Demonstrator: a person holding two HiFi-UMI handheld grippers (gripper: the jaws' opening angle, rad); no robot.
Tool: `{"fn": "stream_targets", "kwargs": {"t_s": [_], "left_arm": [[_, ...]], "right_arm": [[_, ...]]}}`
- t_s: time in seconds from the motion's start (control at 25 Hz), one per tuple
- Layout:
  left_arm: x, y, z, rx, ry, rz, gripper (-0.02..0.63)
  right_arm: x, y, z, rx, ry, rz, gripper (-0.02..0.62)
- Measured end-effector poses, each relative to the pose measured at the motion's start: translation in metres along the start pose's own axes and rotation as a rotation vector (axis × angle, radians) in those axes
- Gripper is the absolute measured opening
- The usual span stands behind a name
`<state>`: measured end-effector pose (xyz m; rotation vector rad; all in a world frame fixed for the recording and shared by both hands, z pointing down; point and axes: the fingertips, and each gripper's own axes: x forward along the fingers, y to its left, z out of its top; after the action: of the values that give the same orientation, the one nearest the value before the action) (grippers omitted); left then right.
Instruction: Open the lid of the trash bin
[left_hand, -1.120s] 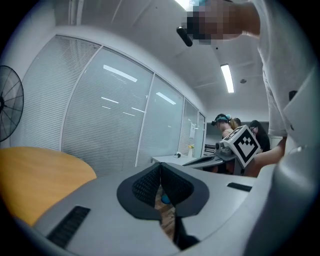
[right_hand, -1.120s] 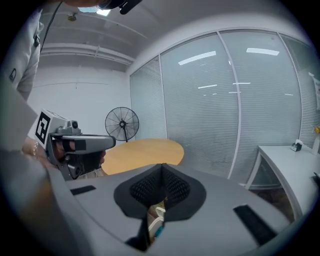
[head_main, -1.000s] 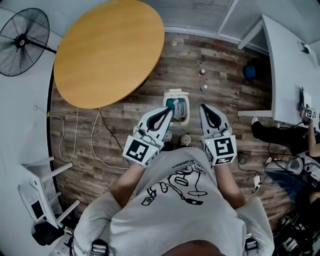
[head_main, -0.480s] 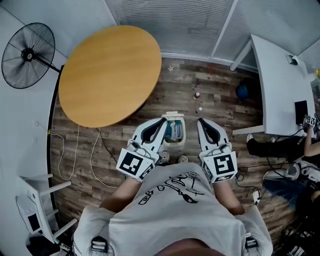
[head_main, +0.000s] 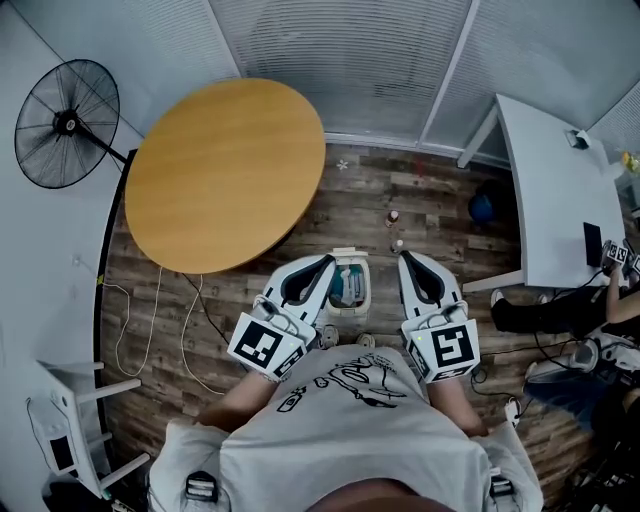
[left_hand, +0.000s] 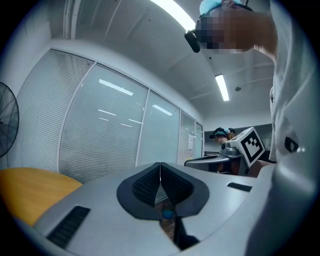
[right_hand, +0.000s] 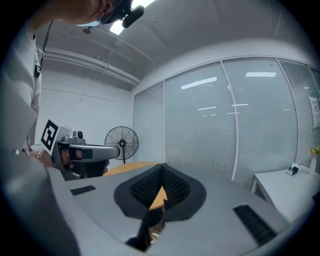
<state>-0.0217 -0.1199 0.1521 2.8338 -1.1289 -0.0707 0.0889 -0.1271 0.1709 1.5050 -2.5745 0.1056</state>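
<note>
Both the left tongs (head_main: 322, 263) and right tongs (head_main: 409, 260), clenched on nothing, have risen away from the trash bin (head_main: 363, 292) on the floor (head_main: 420, 200) between them, its lid (head_main: 344, 254) seemingly tipped back, so the opening looks done.

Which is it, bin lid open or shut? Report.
Open: the head view looks straight down into the bin, and teal contents show inside.
</note>
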Motion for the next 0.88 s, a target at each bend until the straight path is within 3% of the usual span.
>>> {"fn": "stream_targets", "kwargs": {"t_s": [0.28, 0.88], "left_arm": [[-0.004, -0.002, 0.012, 0.005, -0.012, 0.002, 0.02], [-0.005, -0.008, 0.02, 0.023, -0.028, -0.013, 0.02]], "right_arm": [[-0.006, 0.008, 0.02, -0.019, -0.033, 0.006, 0.005], [-0.013, 0.012, 0.023, -0.038, -0.039, -0.003, 0.003]]}}
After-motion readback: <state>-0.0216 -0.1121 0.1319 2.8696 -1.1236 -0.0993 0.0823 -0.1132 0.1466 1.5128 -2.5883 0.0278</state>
